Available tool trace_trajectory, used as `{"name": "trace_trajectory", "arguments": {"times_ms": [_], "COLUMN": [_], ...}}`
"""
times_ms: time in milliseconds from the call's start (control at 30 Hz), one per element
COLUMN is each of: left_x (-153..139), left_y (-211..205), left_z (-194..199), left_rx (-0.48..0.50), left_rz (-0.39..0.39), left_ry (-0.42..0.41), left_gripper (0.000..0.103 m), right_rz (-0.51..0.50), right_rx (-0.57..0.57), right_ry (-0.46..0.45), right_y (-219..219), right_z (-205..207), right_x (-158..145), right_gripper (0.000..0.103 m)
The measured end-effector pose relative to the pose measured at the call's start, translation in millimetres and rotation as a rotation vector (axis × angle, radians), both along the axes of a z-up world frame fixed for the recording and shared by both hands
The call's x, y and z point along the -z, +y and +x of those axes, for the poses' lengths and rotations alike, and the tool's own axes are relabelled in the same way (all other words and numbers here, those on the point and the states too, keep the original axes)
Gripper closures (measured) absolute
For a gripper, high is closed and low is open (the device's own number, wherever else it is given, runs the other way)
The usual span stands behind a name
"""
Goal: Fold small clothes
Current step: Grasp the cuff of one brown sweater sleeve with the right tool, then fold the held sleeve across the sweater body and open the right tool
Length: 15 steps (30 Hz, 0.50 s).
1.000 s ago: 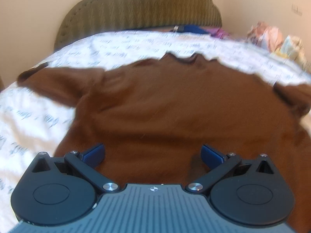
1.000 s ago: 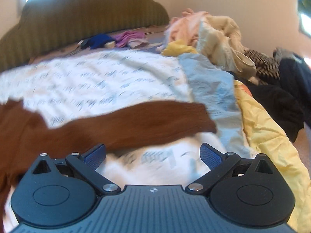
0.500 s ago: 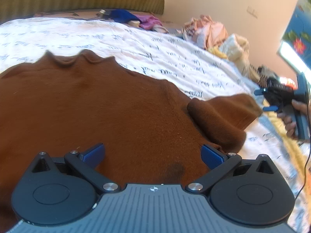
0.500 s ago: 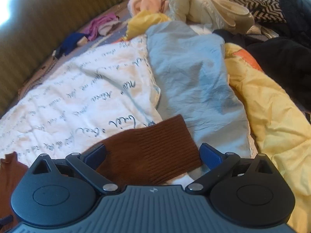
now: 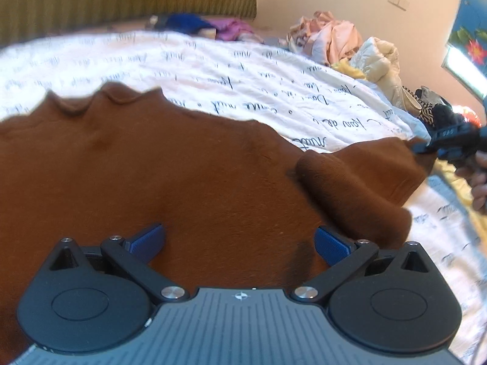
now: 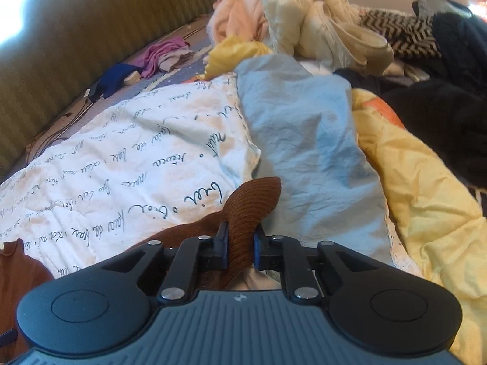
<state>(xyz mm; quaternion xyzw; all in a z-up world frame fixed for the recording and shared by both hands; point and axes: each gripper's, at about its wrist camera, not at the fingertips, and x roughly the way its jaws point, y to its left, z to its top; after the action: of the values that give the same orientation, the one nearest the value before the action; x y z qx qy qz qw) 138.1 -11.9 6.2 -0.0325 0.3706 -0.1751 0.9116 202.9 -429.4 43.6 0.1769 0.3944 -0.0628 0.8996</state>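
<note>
Pinching the ribbed cuff (image 6: 254,203) at lower centre of its own view, the right gripper (image 6: 239,243) is clamping both fingers tight on the fabric. The left gripper (image 5: 239,240) is hovering with jaws spread wide and empty over the brown sweater (image 5: 152,167), which is lying flat across the script-printed sheet (image 5: 243,73). At the right edge of the left view, a hand (image 5: 478,179) is gripping the right tool, level with the sleeve (image 5: 359,176). Farther back, a clothes pile (image 6: 304,15) is filling the upper frame.

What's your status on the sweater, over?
Right hand-held gripper shut on sleeve cuff. Left hand-held gripper open above brown sweater, which lies flat on the bedsheet. Laundry pile beyond, not in the way.
</note>
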Motion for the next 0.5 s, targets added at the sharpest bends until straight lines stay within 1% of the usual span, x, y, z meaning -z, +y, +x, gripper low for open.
{"name": "trace_trajectory", "arguments": {"times_ms": [67,133,167,200,233,267,333,367,400,433,500], "left_x": [3.9,6.6,8.3,9.9,10.1,9.8,10.4,10.3,10.3,9.6,6.2], "left_y": [-5.5,-12.4,-14.6,-16.0,-17.1,-16.8,-13.9,-13.0,-12.3,-12.5,-8.1], "left_z": [-3.5,-7.3,-9.0,-10.1,-10.7,-11.0,-11.0,-10.6,-10.6,-9.9,-9.0], "left_rx": [0.008,0.016,0.016,0.013,0.013,0.015,0.017,0.017,0.017,0.019,0.018], "left_rz": [0.041,0.094,0.108,0.117,0.123,0.123,0.106,0.098,0.094,0.092,0.062], "left_ry": [-0.024,-0.054,-0.067,-0.078,-0.081,-0.082,-0.082,-0.082,-0.083,-0.083,-0.068], "left_gripper": [0.000,0.000,0.000,0.000,0.000,0.000,0.000,0.000,0.000,0.000,0.000], "right_rz": [-0.022,-0.113,-0.123,-0.140,-0.182,-0.203,-0.207,-0.208,-0.181,-0.142,-0.132], "right_rx": [-0.012,-0.022,-0.029,-0.030,-0.011,-0.003,-0.013,-0.010,-0.021,-0.061,-0.129], "right_ry": [-0.031,-0.067,-0.079,-0.076,-0.063,-0.065,-0.082,-0.074,-0.071,-0.084,-0.102], "right_y": [8.5,21.6,23.6,24.8,26.4,27.0,28.0,30.4,33.7,42.2,67.8], "right_z": [-5.1,-10.7,-11.9,-11.5,-10.3,-10.3,-11.7,-12.1,-13.5,-17.4,-24.4], "right_x": [-12.5,-29.1,-34.8,-39.6,-43.8,-47.8,-56.0,-60.2,-65.2,-71.7,-84.9], "right_gripper": [0.089,0.089,0.089,0.089,0.089,0.089,0.089,0.089,0.089,0.089,0.089]}}
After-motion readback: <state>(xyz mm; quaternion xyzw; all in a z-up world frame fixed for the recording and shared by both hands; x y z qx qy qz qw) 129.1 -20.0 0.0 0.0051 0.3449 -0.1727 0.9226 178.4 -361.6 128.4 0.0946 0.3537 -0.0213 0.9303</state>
